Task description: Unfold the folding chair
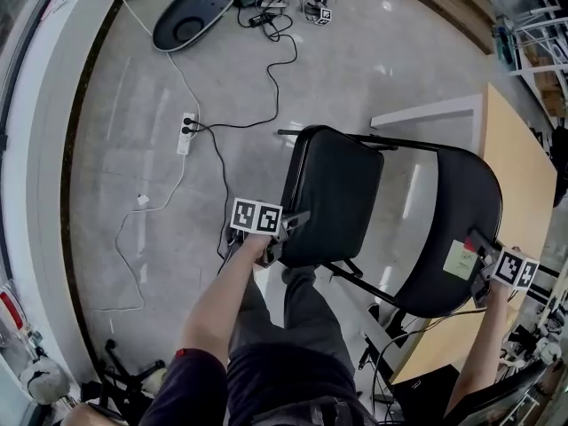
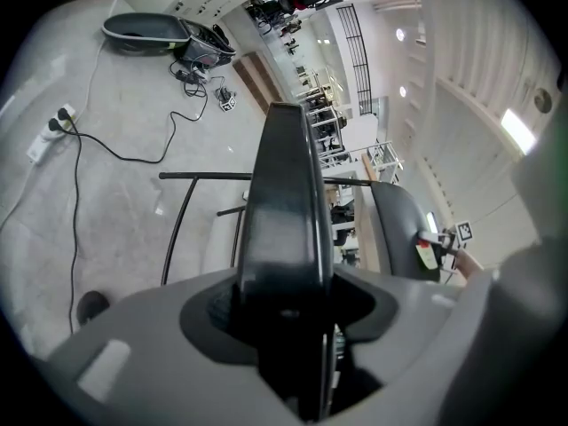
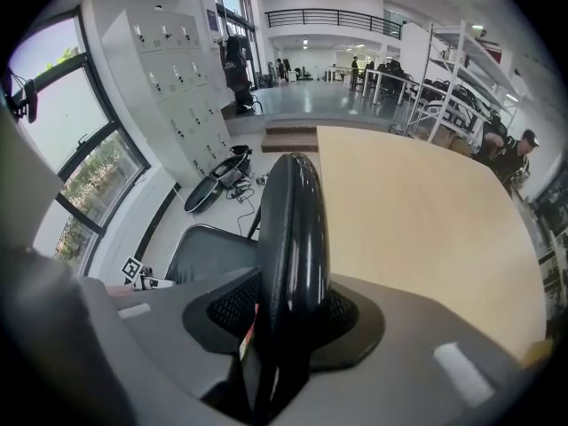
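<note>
Padding fills both sets of jaws. The folding chair hangs part-open just beside the wooden table. The left gripper pinches the near edge of the black panel farther from the table. The right gripper pinches the rim of the other panel, which overlaps the table's edge, right by a pale green sticky note. Which panel is seat and which is back is hard to judge from here. A white power strip lies on the floor, well apart from the table.
</note>
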Motion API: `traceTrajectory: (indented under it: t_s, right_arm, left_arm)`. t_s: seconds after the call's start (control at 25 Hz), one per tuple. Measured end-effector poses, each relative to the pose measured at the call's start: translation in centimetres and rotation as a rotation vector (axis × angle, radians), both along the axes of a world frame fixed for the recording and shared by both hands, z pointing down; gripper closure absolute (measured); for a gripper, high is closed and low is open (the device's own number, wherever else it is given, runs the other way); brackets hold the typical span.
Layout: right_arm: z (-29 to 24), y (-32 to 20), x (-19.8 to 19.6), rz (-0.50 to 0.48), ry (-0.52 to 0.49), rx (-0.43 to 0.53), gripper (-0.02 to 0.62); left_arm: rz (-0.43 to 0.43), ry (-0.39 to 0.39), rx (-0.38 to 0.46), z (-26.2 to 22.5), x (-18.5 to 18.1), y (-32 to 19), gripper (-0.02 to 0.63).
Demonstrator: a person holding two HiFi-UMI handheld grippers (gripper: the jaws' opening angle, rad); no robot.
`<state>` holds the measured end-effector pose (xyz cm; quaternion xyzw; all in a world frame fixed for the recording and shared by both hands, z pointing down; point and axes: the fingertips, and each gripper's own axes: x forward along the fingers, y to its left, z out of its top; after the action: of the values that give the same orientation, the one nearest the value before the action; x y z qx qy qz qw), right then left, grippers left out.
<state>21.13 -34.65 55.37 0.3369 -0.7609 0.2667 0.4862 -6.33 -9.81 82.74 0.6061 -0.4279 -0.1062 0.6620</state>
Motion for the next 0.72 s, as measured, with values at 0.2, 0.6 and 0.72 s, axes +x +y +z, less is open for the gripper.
traceTrajectory:
  t_s: [0.2, 0.6, 0.72]
  right_arm:
    - [1.4, 0.5, -1.1, 0.000, -0.015, -0.017, 0.443]
    - [2.7, 1.2, -2.5, 0.009, -0.054, -0.064, 0.462]
    - [2.7, 1.2, -2.5, 0.013, -0.057, -0.078, 0.463]
  left_arm:
    - [-0.001, -0.016, -0.019, 2.2, -1.7, 1.1, 0.383]
    - [0.008, -0.032, -0.031, 5.1, -3.8, 1.7, 0.351]
    - [0.006, -0.044, -0.034, 5.5, -4.1, 1.9, 0.341]
